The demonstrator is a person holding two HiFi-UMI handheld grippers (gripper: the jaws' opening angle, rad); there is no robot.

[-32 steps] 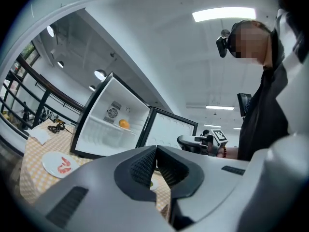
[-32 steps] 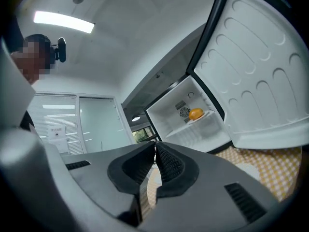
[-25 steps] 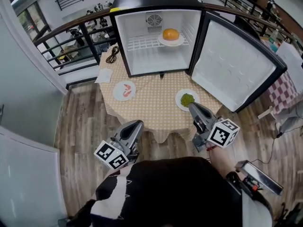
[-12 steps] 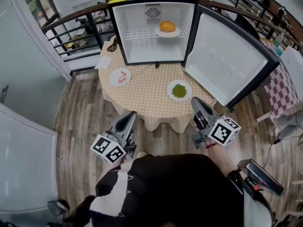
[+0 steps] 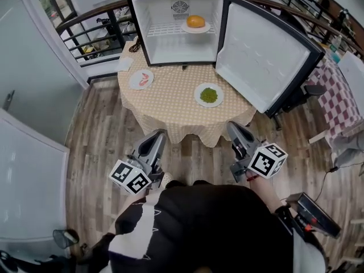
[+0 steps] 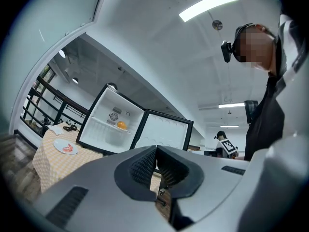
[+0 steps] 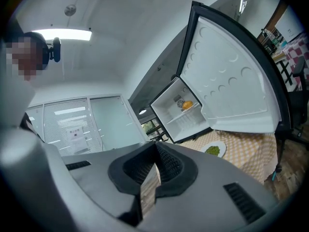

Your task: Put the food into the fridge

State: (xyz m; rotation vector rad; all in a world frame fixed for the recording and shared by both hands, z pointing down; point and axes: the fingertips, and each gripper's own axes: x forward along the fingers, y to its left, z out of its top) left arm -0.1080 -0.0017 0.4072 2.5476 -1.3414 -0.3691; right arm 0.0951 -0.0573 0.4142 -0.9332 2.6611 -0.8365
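Fridge [image 5: 170, 44] top cut off, hd view.

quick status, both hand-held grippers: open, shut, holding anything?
Left hand-held gripper: shut, empty.
Right hand-held gripper: shut, empty.

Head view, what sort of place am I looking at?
Probably an upper-floor landing in an office-like building: a black metal railing with wooden handrail, light wood-plank floor, and a round table in a checked cloth.
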